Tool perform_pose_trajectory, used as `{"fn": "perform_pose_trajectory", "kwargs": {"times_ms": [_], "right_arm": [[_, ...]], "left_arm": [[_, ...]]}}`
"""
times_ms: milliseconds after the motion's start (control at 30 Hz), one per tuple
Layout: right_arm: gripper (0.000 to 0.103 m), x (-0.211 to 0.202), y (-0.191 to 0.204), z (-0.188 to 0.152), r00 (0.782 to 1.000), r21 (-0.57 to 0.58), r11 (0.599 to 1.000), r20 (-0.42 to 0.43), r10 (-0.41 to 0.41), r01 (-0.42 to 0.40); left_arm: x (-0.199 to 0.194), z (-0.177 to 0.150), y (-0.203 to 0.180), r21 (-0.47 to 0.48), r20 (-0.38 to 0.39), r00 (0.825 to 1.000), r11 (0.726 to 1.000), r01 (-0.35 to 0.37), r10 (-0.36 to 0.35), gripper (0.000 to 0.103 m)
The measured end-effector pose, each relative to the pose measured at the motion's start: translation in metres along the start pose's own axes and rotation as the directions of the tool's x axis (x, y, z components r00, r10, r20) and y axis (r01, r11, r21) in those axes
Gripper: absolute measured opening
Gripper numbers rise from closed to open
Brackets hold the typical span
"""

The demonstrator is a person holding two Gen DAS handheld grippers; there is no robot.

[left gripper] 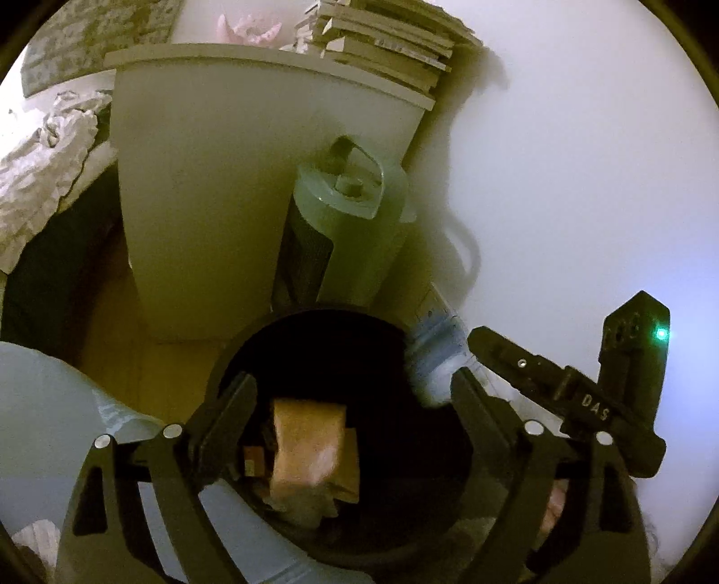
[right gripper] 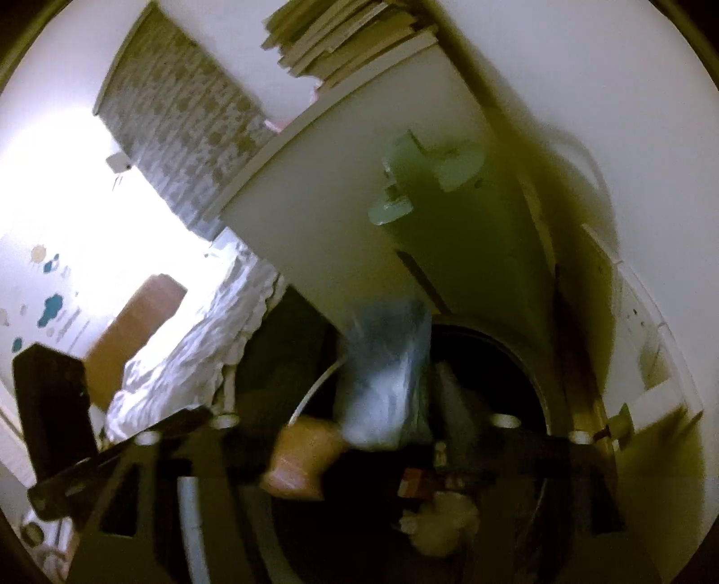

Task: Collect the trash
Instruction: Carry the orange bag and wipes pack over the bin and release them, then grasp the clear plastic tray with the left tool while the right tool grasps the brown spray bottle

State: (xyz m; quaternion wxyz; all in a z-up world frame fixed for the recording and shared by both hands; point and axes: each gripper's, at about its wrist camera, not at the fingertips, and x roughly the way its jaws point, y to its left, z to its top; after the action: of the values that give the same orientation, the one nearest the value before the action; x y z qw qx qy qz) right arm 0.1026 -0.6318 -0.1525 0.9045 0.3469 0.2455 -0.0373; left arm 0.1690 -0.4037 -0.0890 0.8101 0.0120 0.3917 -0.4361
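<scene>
A round black trash bin (left gripper: 233, 355) stands on the floor below me, with crumpled orange-tan paper (left gripper: 310, 453) and other scraps inside. My left gripper (left gripper: 350, 395) hangs open and empty above the bin's mouth. A crumpled clear plastic bottle (left gripper: 433, 359) shows at the bin's right rim, next to the right gripper's black body (left gripper: 570, 395). In the blurred right wrist view the bottle (right gripper: 382, 373) is between the fingers of my right gripper (right gripper: 364, 431), over the bin (right gripper: 530, 373). The orange paper (right gripper: 301, 458) lies below it.
A white bedside cabinet (left gripper: 215, 188) stands behind the bin with stacked books (left gripper: 382, 40) on top. A pale tower fan or heater (left gripper: 341, 224) leans between cabinet and white wall (left gripper: 584, 157). A bed with rumpled white bedding (left gripper: 40, 157) lies to the left.
</scene>
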Motion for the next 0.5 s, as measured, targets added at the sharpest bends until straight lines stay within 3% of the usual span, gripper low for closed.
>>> {"fn": "perform_pose_trajectory", "kwargs": {"times_ms": [133,333,500], "right_arm": [[0.072,0.001,0.000,-0.001,1.000,0.001,1.000,-0.003,-0.003,0.003],[0.072,0.009,0.016,-0.008,0.999,-0.061,0.998,-0.033,-0.014,0.012],[0.072,0.016,0.052,-0.025,0.997,-0.217,0.976,-0.073,-0.007,-0.009]], "left_arm": [[-0.012,-0.002,0.002,-0.006,0.012,1.000,1.000,-0.002,0.003,0.088],[-0.067,-0.016,0.018,-0.037,0.080,0.996,0.999,-0.021,0.024,0.088],[-0.146,-0.051,0.065,-0.111,0.148,0.979,0.986,-0.127,0.143,0.088]]}}
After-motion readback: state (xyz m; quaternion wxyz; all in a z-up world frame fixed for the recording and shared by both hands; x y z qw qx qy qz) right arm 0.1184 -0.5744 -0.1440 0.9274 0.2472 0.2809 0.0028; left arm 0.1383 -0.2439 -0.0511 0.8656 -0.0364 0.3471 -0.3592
